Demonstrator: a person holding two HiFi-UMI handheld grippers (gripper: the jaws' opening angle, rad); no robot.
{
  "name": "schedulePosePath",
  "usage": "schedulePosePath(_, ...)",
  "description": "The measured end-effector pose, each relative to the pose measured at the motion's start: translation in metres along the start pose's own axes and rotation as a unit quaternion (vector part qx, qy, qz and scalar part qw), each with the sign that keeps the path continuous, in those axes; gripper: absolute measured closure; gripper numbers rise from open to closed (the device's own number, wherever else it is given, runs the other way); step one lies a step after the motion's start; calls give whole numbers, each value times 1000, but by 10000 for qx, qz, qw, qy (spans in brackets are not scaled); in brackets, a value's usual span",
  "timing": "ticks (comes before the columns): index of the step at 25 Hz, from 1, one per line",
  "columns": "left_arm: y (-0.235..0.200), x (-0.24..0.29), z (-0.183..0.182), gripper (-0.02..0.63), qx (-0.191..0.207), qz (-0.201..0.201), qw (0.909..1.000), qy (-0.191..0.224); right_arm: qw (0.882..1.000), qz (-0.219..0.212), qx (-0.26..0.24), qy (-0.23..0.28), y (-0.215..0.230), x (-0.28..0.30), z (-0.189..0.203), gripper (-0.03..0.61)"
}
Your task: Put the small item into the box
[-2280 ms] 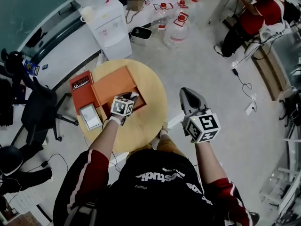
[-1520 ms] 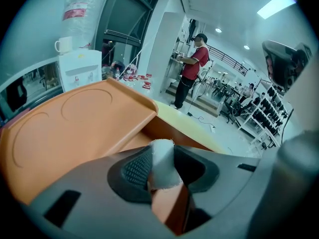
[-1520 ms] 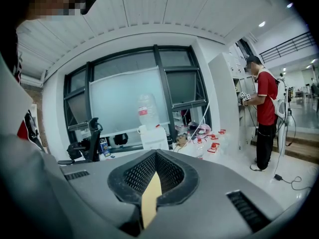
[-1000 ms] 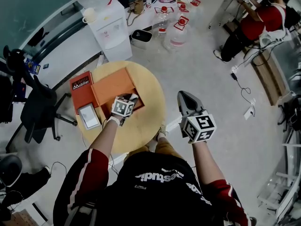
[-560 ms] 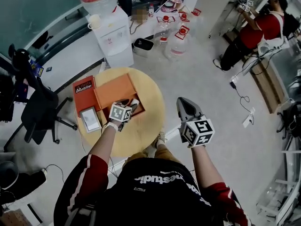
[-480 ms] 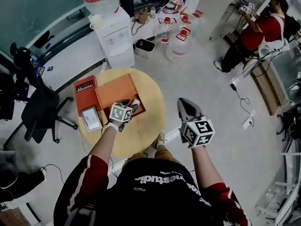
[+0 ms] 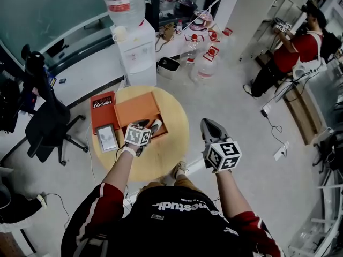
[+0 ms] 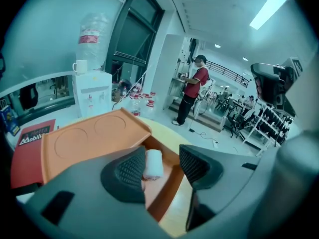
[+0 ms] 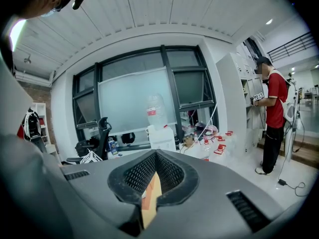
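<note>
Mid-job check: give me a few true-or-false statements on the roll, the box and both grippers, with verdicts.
1. The white roll lies inside the orange box. True.
2. The left gripper is clamped on the roll. False: its jaws have just been opening and stand apart, with nothing pressed between them. The roll rests on the box floor below them.
3. The right gripper is shut. True.
4. The right gripper hangs over the table. False: it is held off to the side of the table, over the floor.
</note>
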State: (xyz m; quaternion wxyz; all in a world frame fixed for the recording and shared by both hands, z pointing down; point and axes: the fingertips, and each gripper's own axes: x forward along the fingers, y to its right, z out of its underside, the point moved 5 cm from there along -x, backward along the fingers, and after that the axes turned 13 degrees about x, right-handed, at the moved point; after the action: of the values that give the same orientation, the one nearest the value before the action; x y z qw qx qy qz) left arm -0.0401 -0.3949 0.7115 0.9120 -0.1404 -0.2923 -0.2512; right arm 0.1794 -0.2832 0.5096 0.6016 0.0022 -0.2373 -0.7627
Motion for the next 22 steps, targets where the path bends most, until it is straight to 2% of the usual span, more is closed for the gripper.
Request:
schedulePosePath(10,16,-45,-34,390,-18,-16,9978,666,9996,-172,34,221,-22,-10,-14,552)
schedulePosePath(16,30,-80,-73,393,-15,-18,9916,1296,9985,-352,166,376,-38,-11,-24,552)
schedulePosePath(22,40,-124,-101,393,-68,111,9846,1742,9968,-485,358,522,-53,-11,-30,552)
